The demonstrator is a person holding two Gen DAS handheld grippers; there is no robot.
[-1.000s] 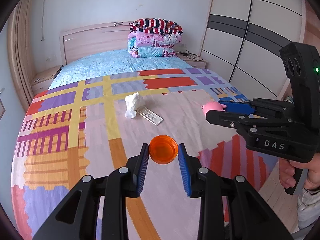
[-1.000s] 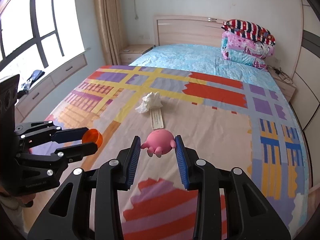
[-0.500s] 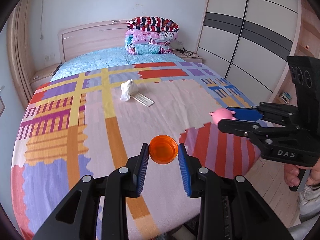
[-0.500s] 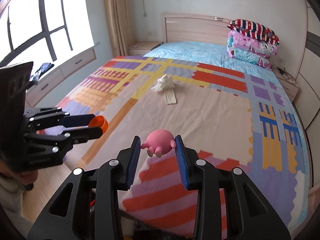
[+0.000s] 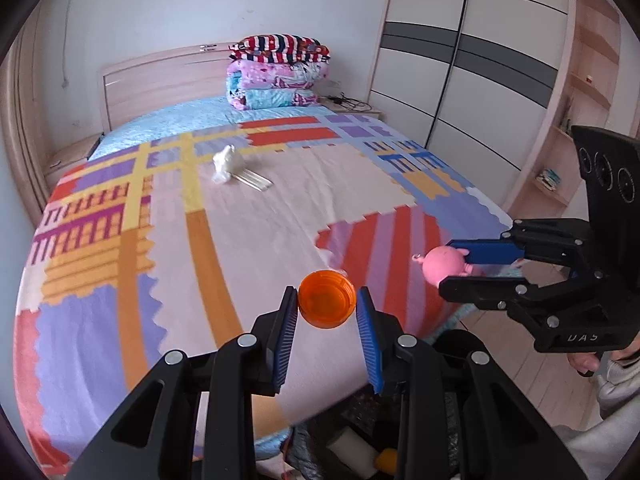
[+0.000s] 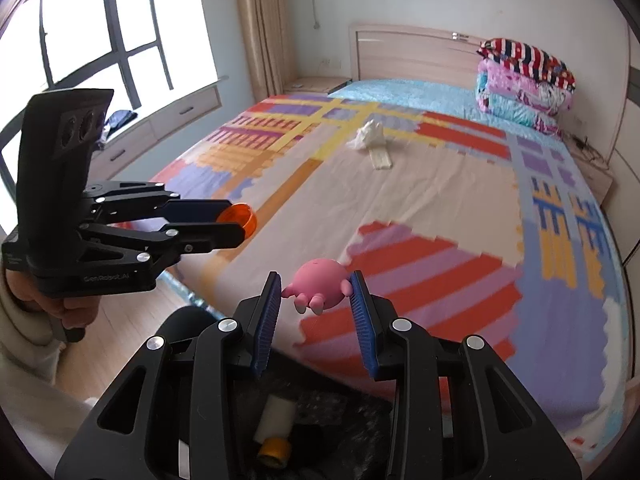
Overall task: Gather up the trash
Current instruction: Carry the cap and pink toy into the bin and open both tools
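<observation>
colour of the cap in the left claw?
Orange, translucent-looking cap, held in the left claw. Clearest in the left wrist view.

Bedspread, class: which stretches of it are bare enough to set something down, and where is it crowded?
Bare: the bedspread between the tissue and the foot edge, and both side strips. Crowded: around the tissue and the white strip touching it, and the folded quilts by the headboard.

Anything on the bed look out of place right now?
Yes: a crumpled white tissue and a flat pale strip packet lie loose mid-bed on the colourful patchwork bedspread, touching each other. They look like uncollected trash. Nothing appears spilled or damaged.
</observation>
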